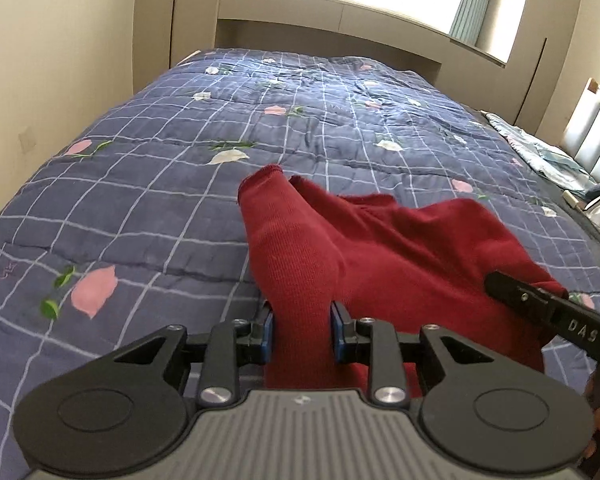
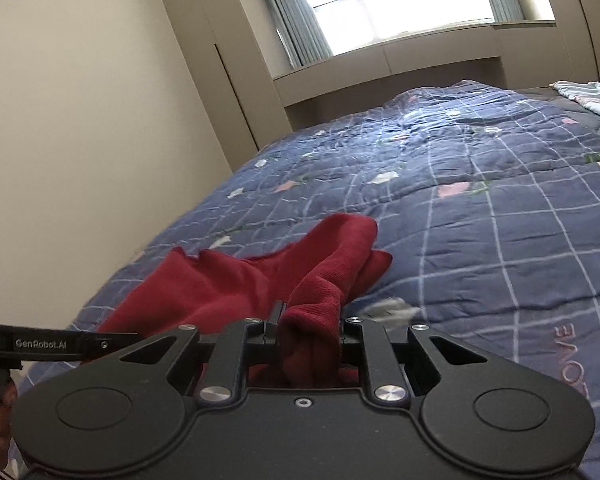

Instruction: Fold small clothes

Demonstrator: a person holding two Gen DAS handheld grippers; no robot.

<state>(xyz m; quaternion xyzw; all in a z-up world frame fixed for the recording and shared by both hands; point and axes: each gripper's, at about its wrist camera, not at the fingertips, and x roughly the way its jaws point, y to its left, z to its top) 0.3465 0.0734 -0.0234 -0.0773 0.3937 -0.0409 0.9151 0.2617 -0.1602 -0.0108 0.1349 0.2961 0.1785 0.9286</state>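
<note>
Both grippers, left (image 1: 303, 330) and right (image 2: 310, 330), pinch bunched ends of a red garment (image 1: 380, 236) over the quilt (image 1: 180, 200).

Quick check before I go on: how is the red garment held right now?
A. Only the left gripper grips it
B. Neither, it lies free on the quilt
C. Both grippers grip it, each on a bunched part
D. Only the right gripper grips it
C: the left gripper and the right gripper each have a bunch of the red garment pinched between their fingers, over the blue checked quilt.
</note>
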